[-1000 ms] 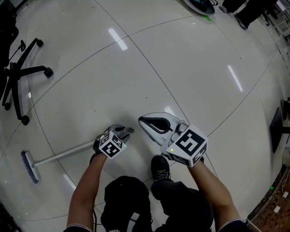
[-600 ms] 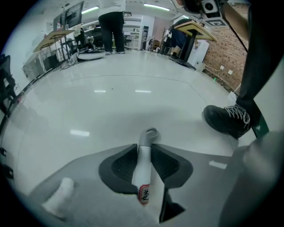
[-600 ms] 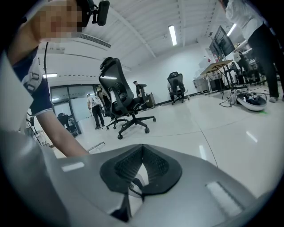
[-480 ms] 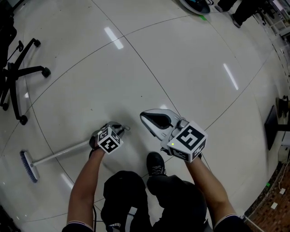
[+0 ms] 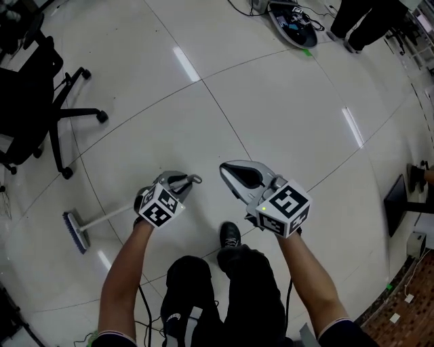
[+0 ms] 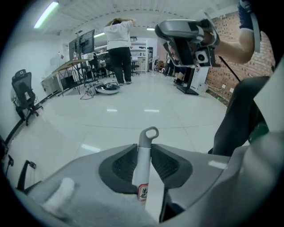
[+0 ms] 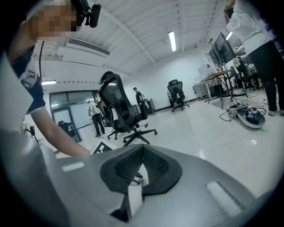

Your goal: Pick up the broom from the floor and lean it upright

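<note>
Left gripper [image 6: 145, 145] is clamped on the top end of the broom [image 5: 108, 216]. Its jaws have just been closing, and now the ribbed pads [image 6: 125, 165] press the white handle [image 6: 143, 170] from both sides. The grey hanging loop [image 6: 151, 133] pokes out just past the tips, and a small red-edged label [image 6: 143, 193] sits lower on the handle.

From above, the handle slopes down and away to the person's left. It ends in the blue brush head [image 5: 76, 232], low by the floor [image 5: 271, 101]; whether the bristles touch the floor cannot be told.

Right gripper [image 7: 143, 146] is held beside the left one, apart from it. Its jaws meet at the tips with nothing between them. Just below the two grippers is the person's black shoe [image 5: 230, 236].

Nearest to the brush head is a black office chair [image 5: 34, 95]. Its wheeled legs [image 5: 76, 116] reach out over the floor toward the broom but stay apart from it.

Farther across the glossy floor lies a round device [image 5: 293, 12] trailing cables. A person [image 6: 119, 48] stands beside it, and desks [image 6: 71, 66] with screens are to their left. A brick wall [image 6: 226, 66] closes the far right. In the right gripper view more chairs [image 7: 177, 98] and standing people [image 7: 95, 117] show at the back, in front of glass partitions.
</note>
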`<state>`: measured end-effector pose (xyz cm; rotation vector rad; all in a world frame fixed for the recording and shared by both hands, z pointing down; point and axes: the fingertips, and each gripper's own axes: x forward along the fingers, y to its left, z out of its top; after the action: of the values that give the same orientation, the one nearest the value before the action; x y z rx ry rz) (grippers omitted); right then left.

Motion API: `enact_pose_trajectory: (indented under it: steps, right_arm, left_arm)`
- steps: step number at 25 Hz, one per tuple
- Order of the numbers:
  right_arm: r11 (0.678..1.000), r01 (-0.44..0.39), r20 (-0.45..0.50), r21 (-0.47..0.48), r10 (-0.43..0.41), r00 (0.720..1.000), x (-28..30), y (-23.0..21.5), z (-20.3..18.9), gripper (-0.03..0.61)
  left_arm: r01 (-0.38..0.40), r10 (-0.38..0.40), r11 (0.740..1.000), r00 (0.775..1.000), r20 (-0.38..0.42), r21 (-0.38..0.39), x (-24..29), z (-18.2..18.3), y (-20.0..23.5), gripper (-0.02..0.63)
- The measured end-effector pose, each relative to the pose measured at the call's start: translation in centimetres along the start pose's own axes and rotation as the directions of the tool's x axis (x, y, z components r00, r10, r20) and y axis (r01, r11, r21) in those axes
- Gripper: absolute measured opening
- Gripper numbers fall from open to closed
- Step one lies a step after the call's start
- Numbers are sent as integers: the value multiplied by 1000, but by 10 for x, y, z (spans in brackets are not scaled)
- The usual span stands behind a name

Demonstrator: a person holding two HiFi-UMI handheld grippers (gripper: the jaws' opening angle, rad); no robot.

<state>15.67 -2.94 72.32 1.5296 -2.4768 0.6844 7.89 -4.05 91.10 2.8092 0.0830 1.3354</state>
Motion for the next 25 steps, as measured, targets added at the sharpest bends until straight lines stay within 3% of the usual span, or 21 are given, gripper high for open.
enact_pose_trajectory:
  steps: [9,16,19,21,25]
  right_arm:
    - [997,-46,24,57,44,999,-50,44,157,3]
    - [981,-191,18,32,191,982,-52,92,260,3]
    - [969,-249,0,8,249,969,-47,113,291,3]
    - [959,-282,-1,-14,282,959,-41,127,312,3]
    - [929,-364,-6,-66,364,931,-23,157,352,3]
  left_arm:
    - [-104,112,992,988,108,-78,-173,137,18,98]
    - [-293,314,943,940,131,-159,-301,197,49,92]
    - [-372,401,905,907,126,-206,-351,203,59,89]
    - [-434,472,867,873,123,-245,-385,202,69,87]
    - [-575,635,742,767,87,-346,-459,188,93,87]
